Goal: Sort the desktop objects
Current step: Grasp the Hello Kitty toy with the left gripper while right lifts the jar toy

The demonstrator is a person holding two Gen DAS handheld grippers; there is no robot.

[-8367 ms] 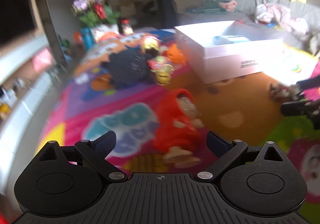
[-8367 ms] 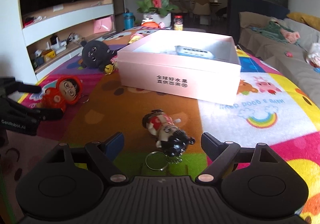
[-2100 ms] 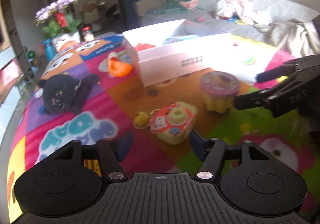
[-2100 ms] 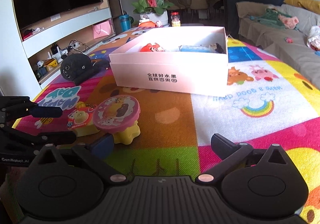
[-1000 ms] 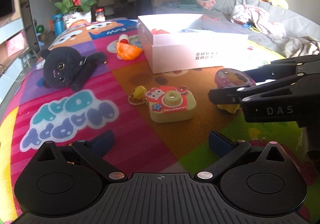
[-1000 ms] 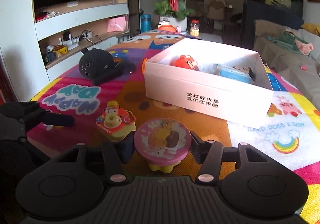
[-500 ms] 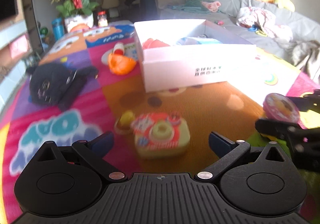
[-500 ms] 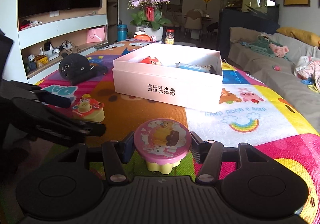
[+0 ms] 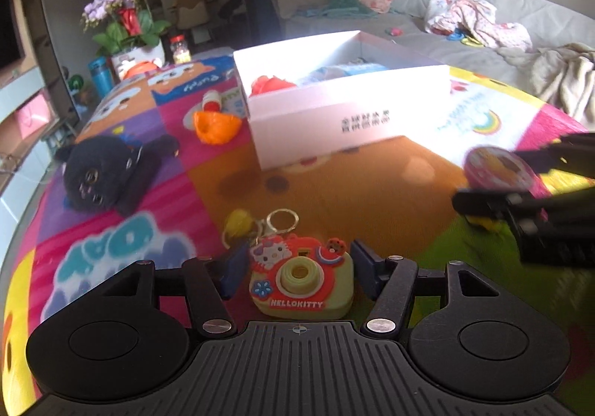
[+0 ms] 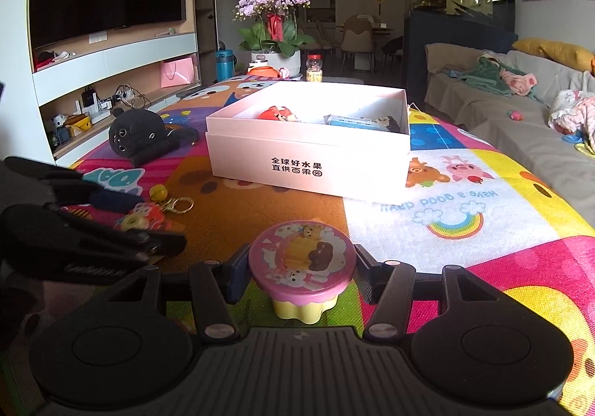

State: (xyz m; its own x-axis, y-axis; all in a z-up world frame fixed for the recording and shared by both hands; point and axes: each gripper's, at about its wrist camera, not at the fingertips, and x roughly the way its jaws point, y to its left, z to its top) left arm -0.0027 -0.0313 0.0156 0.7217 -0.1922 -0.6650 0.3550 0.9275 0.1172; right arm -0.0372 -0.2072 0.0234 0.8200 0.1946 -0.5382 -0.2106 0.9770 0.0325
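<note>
A yellow-green Hello Kitty toy camera (image 9: 301,280) with a key ring and yellow bell (image 9: 238,222) sits on the colourful play mat. My left gripper (image 9: 295,267) is closing on it, and its blue pads meet the toy's two sides. The right wrist view shows this same left gripper (image 10: 160,222) low at the left, around the camera (image 10: 143,217). My right gripper (image 10: 299,273) is shut on a pink-lidded yellow cup toy (image 10: 301,256), which also shows at the right of the left wrist view (image 9: 498,168). The open white box (image 10: 305,155) beyond holds a red doll and a blue pack.
A black plush (image 9: 100,170) lies at the left of the mat and an orange toy (image 9: 217,124) sits near the box's left corner. A potted orchid (image 10: 275,29) stands behind the box. A grey sofa (image 9: 483,18) with clothes and plush toys runs along the right.
My left gripper has moved forward over the toy camera and its jaws have narrowed from wide apart onto the toy's sides. The right gripper keeps its hold on the pink-lidded toy.
</note>
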